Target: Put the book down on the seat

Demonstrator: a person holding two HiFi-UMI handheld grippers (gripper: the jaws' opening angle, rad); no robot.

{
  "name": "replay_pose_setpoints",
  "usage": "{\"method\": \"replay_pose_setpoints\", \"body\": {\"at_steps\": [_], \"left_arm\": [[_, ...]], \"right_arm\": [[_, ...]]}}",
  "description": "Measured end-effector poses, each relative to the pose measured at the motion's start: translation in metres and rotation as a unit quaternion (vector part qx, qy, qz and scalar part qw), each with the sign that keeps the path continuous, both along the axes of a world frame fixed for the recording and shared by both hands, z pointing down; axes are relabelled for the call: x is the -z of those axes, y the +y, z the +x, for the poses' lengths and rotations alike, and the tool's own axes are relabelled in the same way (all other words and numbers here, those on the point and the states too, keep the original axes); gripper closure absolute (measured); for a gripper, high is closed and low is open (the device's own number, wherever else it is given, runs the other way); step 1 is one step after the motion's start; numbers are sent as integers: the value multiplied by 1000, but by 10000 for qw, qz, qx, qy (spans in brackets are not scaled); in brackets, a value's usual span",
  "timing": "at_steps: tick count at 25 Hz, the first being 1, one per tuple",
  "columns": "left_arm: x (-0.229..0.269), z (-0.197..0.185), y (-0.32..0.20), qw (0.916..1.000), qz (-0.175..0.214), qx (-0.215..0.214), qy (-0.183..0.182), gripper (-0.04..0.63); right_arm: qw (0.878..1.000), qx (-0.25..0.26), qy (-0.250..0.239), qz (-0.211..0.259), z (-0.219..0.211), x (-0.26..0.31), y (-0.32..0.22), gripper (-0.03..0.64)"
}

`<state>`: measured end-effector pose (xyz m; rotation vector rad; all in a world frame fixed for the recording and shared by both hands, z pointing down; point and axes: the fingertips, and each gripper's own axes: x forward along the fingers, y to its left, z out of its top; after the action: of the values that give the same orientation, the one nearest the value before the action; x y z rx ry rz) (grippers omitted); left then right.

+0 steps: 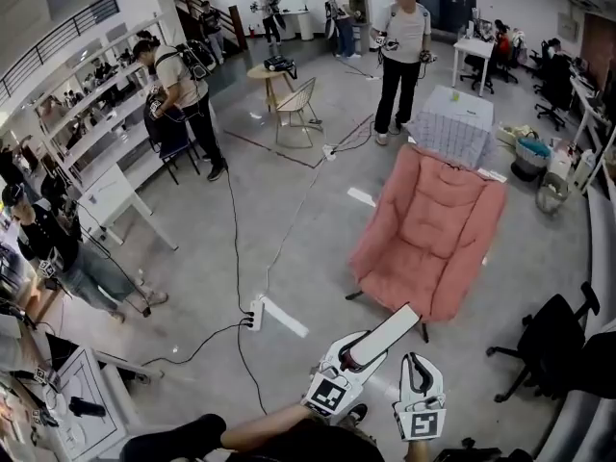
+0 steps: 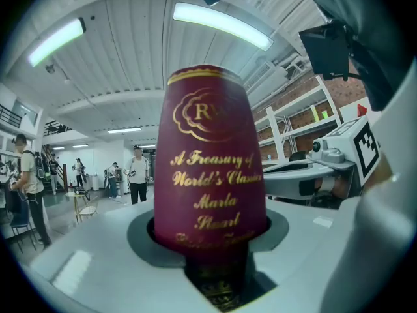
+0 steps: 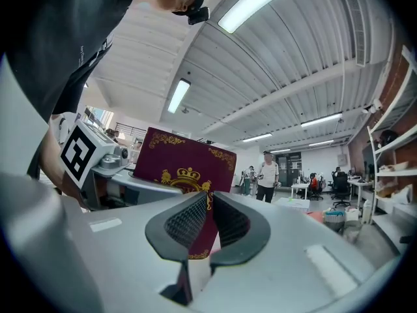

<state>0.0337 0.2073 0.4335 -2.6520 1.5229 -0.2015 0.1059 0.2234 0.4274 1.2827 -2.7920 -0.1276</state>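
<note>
— Where's the book (image 1: 385, 335)?
— I'm gripping it in the left gripper (image 1: 354, 356), short of the pink chair (image 1: 433, 229); the right gripper (image 1: 414, 364) is hovering beside it, jaws almost together.

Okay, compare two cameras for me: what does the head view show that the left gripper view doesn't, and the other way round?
Only the head view: the pink chair on the floor ahead, and the book seen edge-on, its white pages showing.
Only the left gripper view: the gold lettering on the book's maroon spine.
Both: the book clamped in the left gripper, with the right gripper close beside it.
</note>
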Motion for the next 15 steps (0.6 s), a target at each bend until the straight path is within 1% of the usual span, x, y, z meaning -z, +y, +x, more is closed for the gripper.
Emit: {"method": "replay_pose_setpoints", "body": {"at_steps": [2,6,10,13,15], "left_arm": [[-4,-3,-13,10000,-19,45,-33,377],[-11,-11,-42,10000,-65,55,32,376],[-14,-24,-77,9999,-55,-57,78,377],[-10,-38,-106,9998,-25,-176,94,376],[-7,-46,-126,9995,4,-271,151,376]], "right_arm": [[10000,0,-52,-76,-1,-2,-13,575],[9999,-7,-41,-146,-9,-11,-38,575],[9998,-119,-99,-112,-22,-9,-71,574],[9998,-183,-21,-29,-37,-2,-98,575],[9997,-223,-26,-62,-47,1,-116,575]]}}
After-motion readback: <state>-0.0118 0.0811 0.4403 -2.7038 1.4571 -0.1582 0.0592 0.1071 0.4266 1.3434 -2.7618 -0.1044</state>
